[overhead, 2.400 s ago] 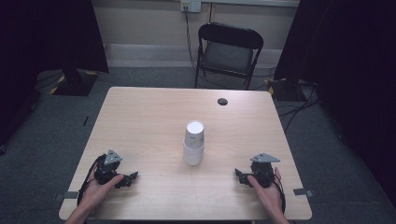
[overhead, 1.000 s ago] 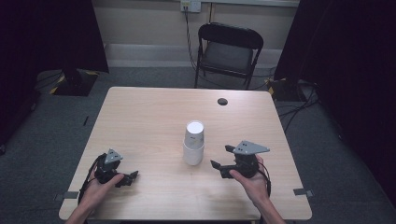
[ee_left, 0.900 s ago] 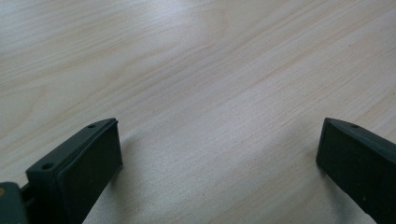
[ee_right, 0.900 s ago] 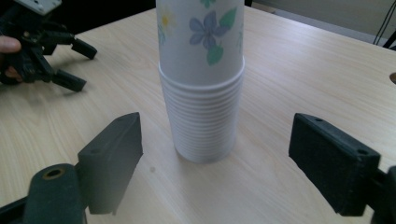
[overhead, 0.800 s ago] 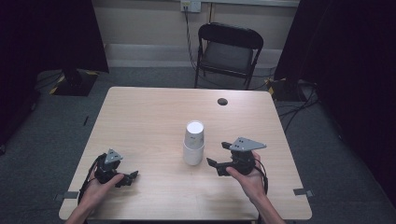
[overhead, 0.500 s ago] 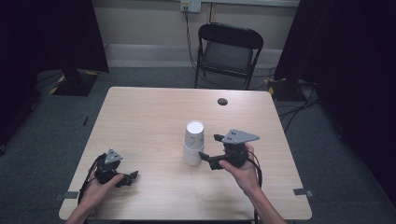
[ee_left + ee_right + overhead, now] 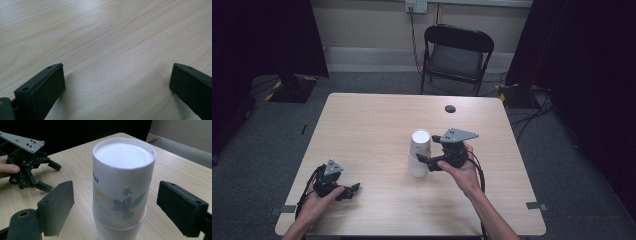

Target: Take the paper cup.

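A stack of upside-down white paper cups [image 7: 419, 152] with a flower print [image 7: 123, 195] stands near the middle of the wooden table [image 7: 372, 125]. My right gripper [image 7: 428, 150] is level with the upper cup and open, one jaw on each side of it [image 7: 120, 207], with a gap on both sides. My left gripper [image 7: 350, 191] rests near the front left corner, held by a hand. It is open over bare wood [image 7: 117, 85]. The right gripper view also shows the left gripper [image 7: 51, 177] far off at the upper left.
A small dark round thing [image 7: 450, 108] lies near the table's far edge. A black folding chair [image 7: 455, 52] stands behind the table. Cables [image 7: 532, 107] run over the floor at the right. Grey tape marks [image 7: 532, 205] sit near the front corners.
My right gripper has travelled from the front right of the table leftward to the cup stack and now has its jaws on either side of it. The left gripper has stayed put.
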